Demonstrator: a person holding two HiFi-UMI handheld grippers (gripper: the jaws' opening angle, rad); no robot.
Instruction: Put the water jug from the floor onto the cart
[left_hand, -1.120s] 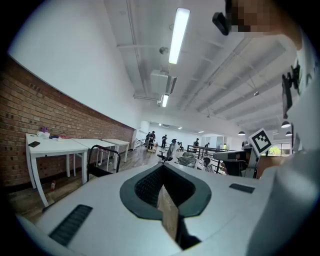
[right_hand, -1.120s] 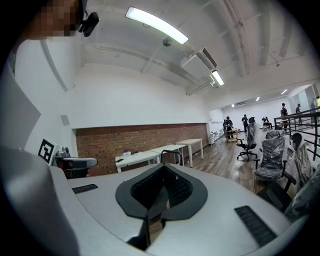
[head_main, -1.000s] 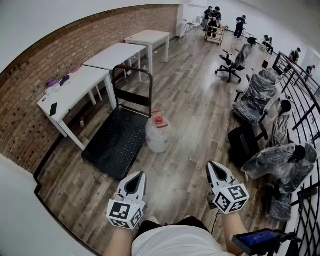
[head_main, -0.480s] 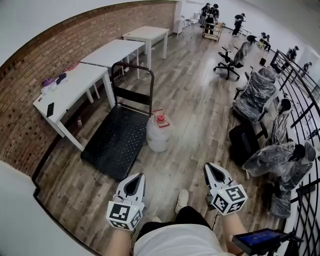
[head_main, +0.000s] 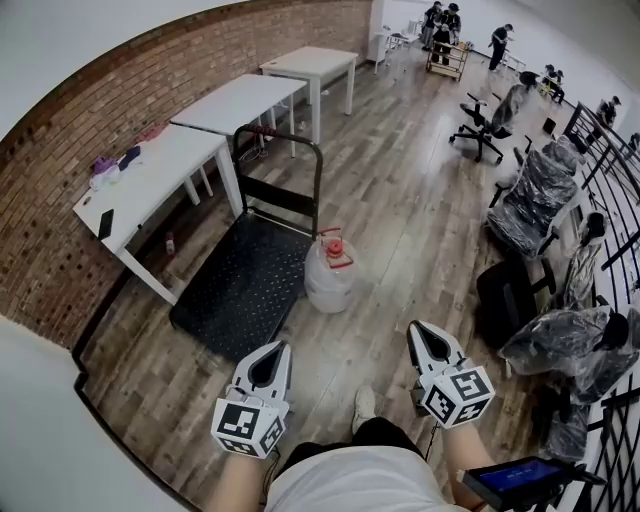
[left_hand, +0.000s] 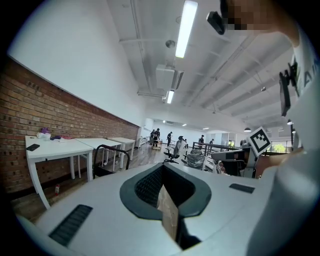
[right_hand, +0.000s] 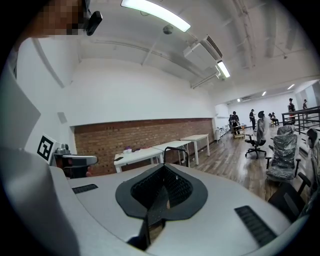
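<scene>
the wooden floor (head_main: 400, 230) ran long under me, with a brick wall (head_main: 60, 200) curving down the left of the frame and white tables (head_main: 150, 165) in a row against it. the black cart (head_main: 235, 285) lay flat just left of centre, its handle standing at the far end. the water jug (head_main: 329, 280), red-capped, stood upright on the floor at the cart's right edge, just beside it and not on it.

compared with a second before, the jug sat a little lower and further right in the frame. my shoe (head_main: 365, 405) had also come into view at the bottom between my arms, so i had been stepping up towards the jug.

my left gripper (head_main: 277, 347) and right gripper (head_main: 421, 328) sat at the bottom of the frame, pointing forward and well apart from the jug. each gripper's own view showed its jaws pressed together with nothing between them, so both were closed and empty.

i judged that the lift had not begun and i was only closing the gap. the jaws would have to open before they could take the jug, perhaps one at each side. i could not tell how full it was, but a jug like that might be heavy.
</scene>
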